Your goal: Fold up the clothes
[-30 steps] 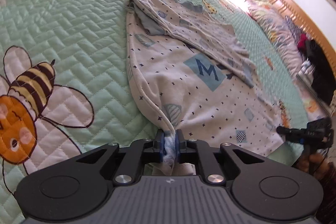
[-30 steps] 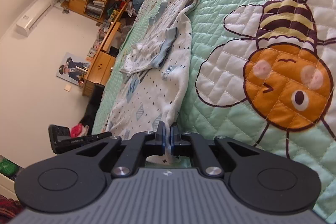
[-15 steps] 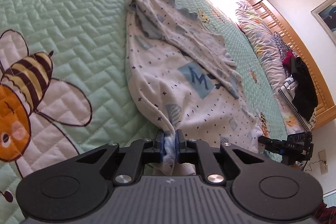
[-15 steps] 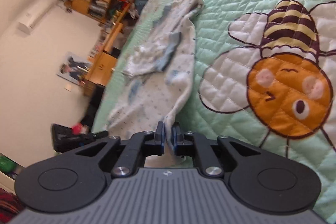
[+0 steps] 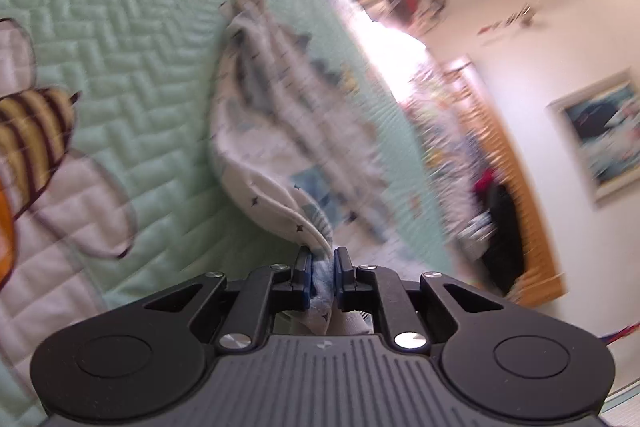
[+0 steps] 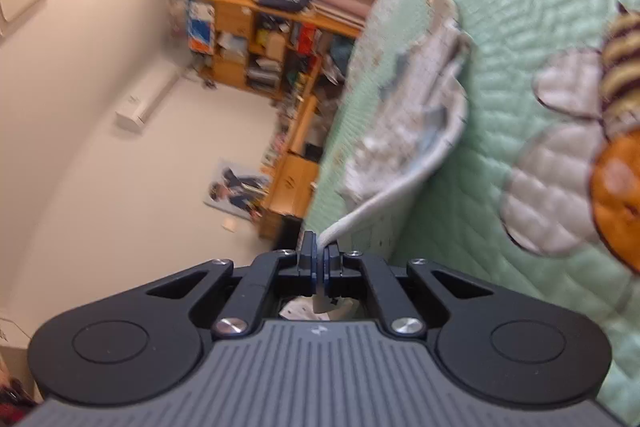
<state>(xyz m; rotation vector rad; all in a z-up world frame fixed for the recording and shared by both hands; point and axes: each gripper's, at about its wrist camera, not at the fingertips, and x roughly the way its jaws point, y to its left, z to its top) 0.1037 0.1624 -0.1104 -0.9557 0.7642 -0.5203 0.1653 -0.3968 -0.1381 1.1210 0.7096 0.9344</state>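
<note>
No legible writing, both views too blurred. Left claw point(image 5: 321, 269) is clamped on a corner of the white patterned garment point(image 5: 272, 131); right claw point(image 6: 319, 265) pinches another edge, w/ the rest trailing across the mint quilted bedspread point(image 5: 132, 75) beside a bee print point(image 6: 616, 163). Room: wood bookshelf point(image 6: 276, 47), wall AC unit point(image 6: 146, 99), poster point(image 6: 236, 193), framed pic point(image 5: 604, 135), wooden headboard point(image 5: 520, 195).

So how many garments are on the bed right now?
1: a white patterned garment on the green quilt, its near edge pinched by the left gripper and right gripper. Motion blur could hide others.
</note>
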